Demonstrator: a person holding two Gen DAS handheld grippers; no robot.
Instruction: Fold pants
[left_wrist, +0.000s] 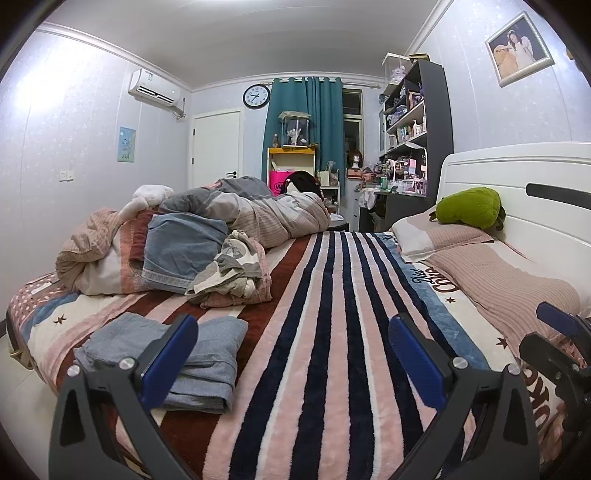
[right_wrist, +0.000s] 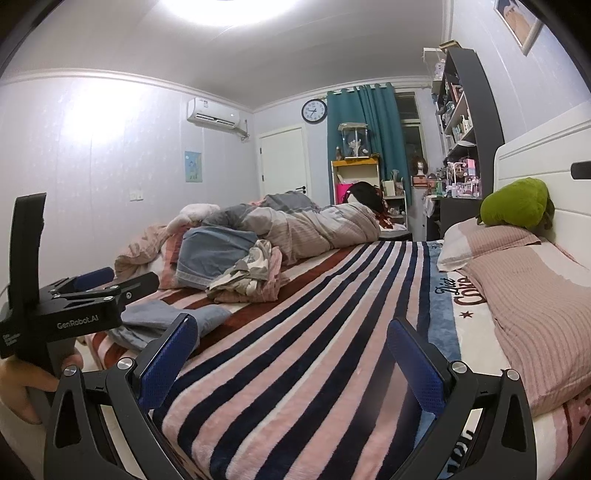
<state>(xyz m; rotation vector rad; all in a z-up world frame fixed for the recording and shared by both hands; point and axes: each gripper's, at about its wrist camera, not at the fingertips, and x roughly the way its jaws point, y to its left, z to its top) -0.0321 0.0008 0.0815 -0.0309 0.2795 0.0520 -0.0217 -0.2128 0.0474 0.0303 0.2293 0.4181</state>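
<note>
Left wrist view: the left gripper (left_wrist: 293, 347) is spread wide, empty, above the striped blanket (left_wrist: 332, 314); folded grey-blue pants (left_wrist: 207, 354) lie at nine o'clock, partly behind its left finger.

Right wrist view: the right gripper (right_wrist: 291, 350) is likewise spread, empty; the pants (right_wrist: 166, 317) sit at ten o'clock, near the left gripper's body.

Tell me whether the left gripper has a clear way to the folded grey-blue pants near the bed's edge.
Probably yes. The left gripper is open and empty, and the folded pants lie just past its left finger on the striped blanket, with nothing on top of them. It would need to swing left.
</note>
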